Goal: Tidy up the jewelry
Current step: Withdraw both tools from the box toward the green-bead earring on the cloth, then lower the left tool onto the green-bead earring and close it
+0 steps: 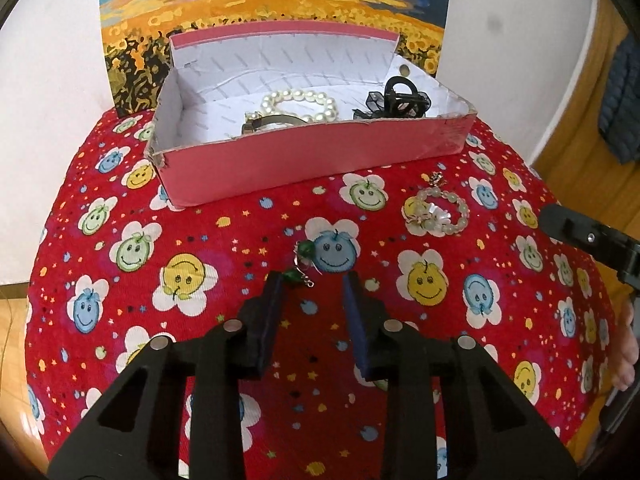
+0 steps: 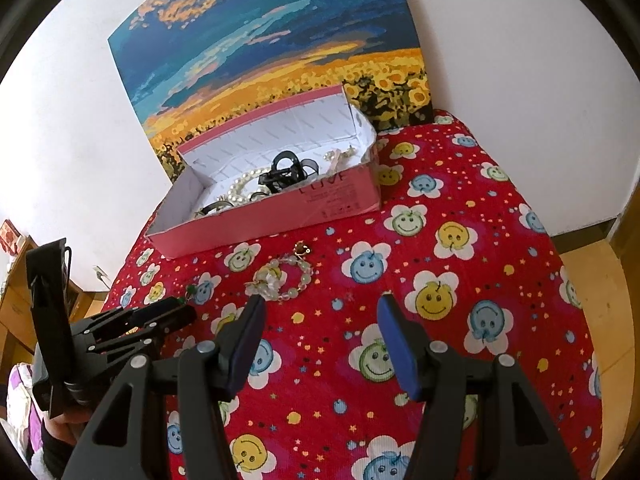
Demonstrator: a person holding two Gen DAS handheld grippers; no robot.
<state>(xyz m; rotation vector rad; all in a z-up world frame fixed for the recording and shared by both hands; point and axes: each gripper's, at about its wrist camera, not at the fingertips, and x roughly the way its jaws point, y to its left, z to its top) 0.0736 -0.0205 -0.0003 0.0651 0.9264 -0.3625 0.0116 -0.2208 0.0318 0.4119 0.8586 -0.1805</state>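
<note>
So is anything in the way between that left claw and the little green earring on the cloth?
Nothing visible. The green earring lies on bare red cloth just beyond the left gripper, close to one fingertip. The pale bead bracelet sits well off to the side.

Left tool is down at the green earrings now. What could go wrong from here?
The green earrings lie off-centre, by one finger of the left tool, so closing may catch only one or nudge them away. Their thin hooks could snag the red cloth on lifting. The right tool sits near the pale bead bracelet and could bump it.
</note>
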